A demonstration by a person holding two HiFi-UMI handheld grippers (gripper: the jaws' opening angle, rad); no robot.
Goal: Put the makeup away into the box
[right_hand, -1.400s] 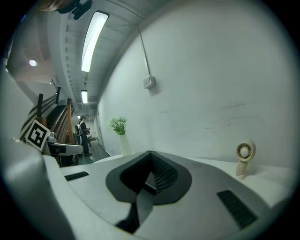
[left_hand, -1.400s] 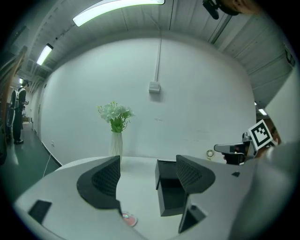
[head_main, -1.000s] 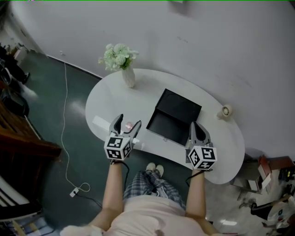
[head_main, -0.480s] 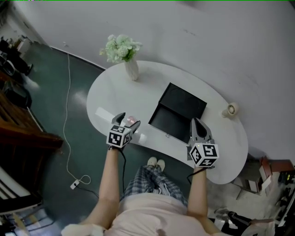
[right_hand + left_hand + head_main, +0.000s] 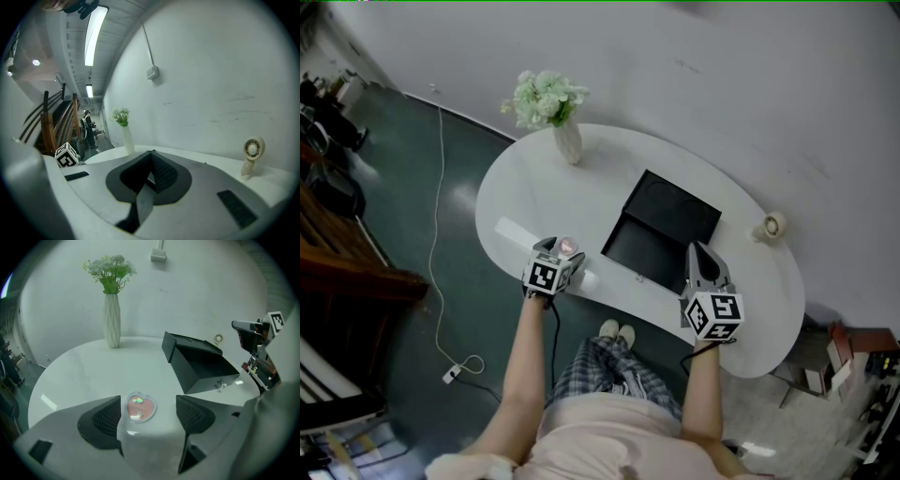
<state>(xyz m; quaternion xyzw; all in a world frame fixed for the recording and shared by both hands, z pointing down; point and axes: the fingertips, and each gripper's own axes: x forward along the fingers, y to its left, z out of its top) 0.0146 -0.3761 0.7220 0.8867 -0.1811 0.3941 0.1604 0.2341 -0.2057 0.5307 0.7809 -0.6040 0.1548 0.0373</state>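
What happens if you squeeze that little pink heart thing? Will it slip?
The pink compact looks small and flat, so it is probably light. Its clear glossy rim suggests hard plastic that might slip from the left gripper, whose jaws stand open on either side of it. Lying flat on the table, it should slide, not roll.

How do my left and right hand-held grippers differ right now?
The left hand-held gripper is open, jaws either side of the pink heart-shaped compact; the right hand-held gripper is shut on nothing. The left tilts down at the table, the right looks level toward the wall. Both are at the table's near edge.
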